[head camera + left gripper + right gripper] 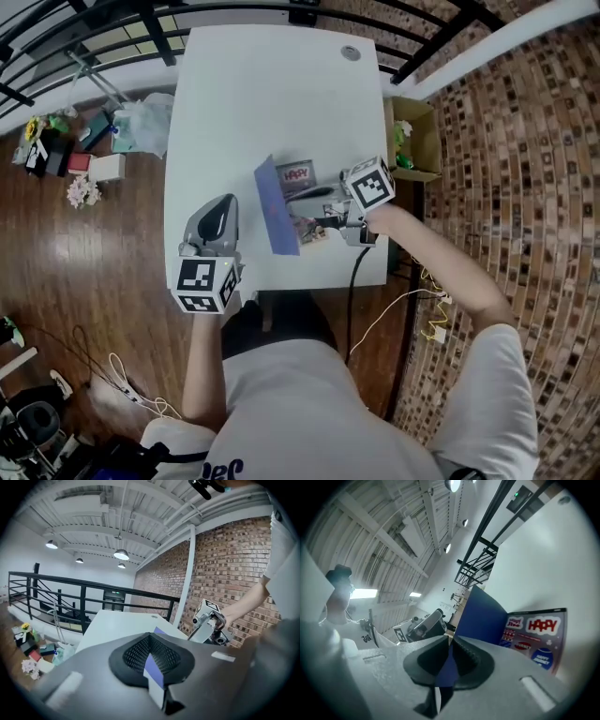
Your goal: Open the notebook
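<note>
The notebook lies on the white table with its blue cover lifted nearly upright. Behind the cover shows a page with coloured stickers. My right gripper reaches in from the right and is shut on the free edge of the cover. My left gripper hovers left of the notebook near the table's front edge, apart from it. A narrow slot stands between its pads, and only the cover's top and the table show through it.
A cardboard box stands off the table's right side. Bags, flowers and small boxes lie on the wooden floor at the left. A black railing runs behind the table. A cable hangs off the front edge.
</note>
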The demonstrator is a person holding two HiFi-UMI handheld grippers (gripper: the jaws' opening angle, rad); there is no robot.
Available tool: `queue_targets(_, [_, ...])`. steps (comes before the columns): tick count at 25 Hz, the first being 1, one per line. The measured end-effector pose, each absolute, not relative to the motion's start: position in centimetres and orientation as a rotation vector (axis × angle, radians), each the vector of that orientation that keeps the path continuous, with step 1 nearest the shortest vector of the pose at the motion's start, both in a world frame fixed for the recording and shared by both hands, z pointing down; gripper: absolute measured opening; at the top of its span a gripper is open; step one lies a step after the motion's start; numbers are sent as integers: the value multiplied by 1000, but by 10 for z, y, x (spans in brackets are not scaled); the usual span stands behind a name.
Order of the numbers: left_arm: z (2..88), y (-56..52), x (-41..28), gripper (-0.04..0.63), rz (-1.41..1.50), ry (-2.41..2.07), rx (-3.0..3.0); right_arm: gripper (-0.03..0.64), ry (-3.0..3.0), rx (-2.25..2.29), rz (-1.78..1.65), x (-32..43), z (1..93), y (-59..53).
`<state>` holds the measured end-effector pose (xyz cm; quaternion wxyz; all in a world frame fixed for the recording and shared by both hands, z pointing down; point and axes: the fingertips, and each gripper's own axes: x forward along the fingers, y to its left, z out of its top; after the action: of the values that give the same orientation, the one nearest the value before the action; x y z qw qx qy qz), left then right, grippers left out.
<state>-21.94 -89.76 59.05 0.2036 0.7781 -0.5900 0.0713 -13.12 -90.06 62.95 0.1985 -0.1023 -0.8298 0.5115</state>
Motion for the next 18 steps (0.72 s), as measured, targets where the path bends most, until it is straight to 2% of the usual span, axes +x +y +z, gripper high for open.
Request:
queue_targets(8, [582, -858, -276, 15, 165, -1794, 2071, 11, -2284, -417, 1373, -203, 634, -869])
queue_targets(9, [582, -853, -283, 15, 162, -1812, 2052, -13, -2274, -426, 1359, -212, 637, -866])
queue_targets(11, [584, -842, -296, 15, 156, -1844, 2016, -14, -2248, -440, 1324, -228, 646, -858])
queue_targets(18, [597, -812, -318, 15, 145, -1896, 1929, -14, -2141, -467, 1270, -273, 685, -825])
